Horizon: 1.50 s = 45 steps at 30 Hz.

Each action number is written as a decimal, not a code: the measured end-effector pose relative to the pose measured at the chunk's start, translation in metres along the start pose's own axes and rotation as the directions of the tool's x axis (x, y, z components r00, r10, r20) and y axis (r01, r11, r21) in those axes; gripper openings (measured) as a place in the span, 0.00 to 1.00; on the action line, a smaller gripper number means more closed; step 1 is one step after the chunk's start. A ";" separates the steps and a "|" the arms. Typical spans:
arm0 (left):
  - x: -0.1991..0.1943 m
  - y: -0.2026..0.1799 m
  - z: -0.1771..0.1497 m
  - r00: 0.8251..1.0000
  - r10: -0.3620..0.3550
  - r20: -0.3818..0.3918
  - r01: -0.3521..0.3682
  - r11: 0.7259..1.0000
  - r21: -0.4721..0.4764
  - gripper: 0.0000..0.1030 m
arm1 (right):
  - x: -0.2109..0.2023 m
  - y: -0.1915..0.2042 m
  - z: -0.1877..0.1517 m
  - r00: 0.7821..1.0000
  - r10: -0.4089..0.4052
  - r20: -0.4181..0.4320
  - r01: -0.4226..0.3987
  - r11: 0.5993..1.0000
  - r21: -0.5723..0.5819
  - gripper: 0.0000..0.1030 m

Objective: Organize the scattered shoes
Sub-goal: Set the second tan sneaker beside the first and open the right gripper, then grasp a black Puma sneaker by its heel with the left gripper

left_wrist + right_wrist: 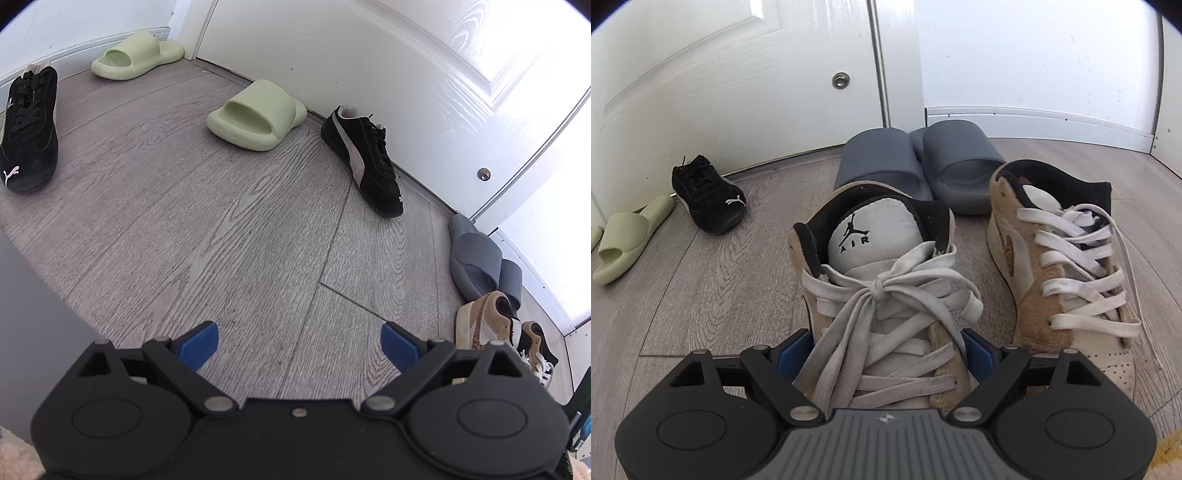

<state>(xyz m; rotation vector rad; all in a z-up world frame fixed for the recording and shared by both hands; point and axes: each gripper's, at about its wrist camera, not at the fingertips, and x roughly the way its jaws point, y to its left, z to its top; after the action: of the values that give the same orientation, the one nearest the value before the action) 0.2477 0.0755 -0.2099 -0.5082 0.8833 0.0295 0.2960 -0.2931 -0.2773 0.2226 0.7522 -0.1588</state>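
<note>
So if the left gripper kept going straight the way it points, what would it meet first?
Probably bare floor. The left gripper is open and empty; beyond, the nearer green slide lies roughly in line, though depth is unclear.

The floor [229, 236] is grey wood-grain plank, running up to a white door [369, 74]. Along the foot of that door lie one pale green slide [255, 116] and, just beside it toward the hinge side, a black sneaker [364, 160] with a pale stripe. Farther from the door along the baseboard rest a second pale green slide [136, 55] and a second black sneaker [31, 129]. Past the door's edge, two grey slides [923, 166] sit side by side, touching. In front of them stand two tan-and-white sneakers [1060, 266], laced, near each other, toes pointing away from the door.
</note>
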 end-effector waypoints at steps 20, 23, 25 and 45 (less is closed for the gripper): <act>0.000 -0.003 -0.002 1.000 0.007 -0.002 -0.007 1.000 0.022 0.93 | -0.030 -0.027 0.027 0.995 0.100 0.028 -0.099 0.995 -0.026 0.90; -0.001 -0.004 -0.002 1.000 0.000 0.003 0.000 1.000 0.030 0.93 | -0.046 -0.035 0.026 0.993 0.094 0.076 -0.092 0.995 -0.036 0.93; -0.001 -0.006 -0.002 1.000 -0.001 0.005 0.001 0.999 0.039 0.93 | -0.047 -0.034 0.023 0.993 0.086 0.080 -0.080 0.994 -0.071 0.93; -0.045 0.031 0.036 0.924 0.289 0.250 -0.243 0.949 -0.201 0.94 | -0.069 0.044 -0.011 0.960 0.213 0.180 -0.135 0.920 -0.369 0.92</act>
<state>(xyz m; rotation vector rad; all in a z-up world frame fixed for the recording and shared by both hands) 0.2379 0.1264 -0.1705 -0.5211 0.6710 0.4191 0.2492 -0.2435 -0.2310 -0.0720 0.5273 0.1236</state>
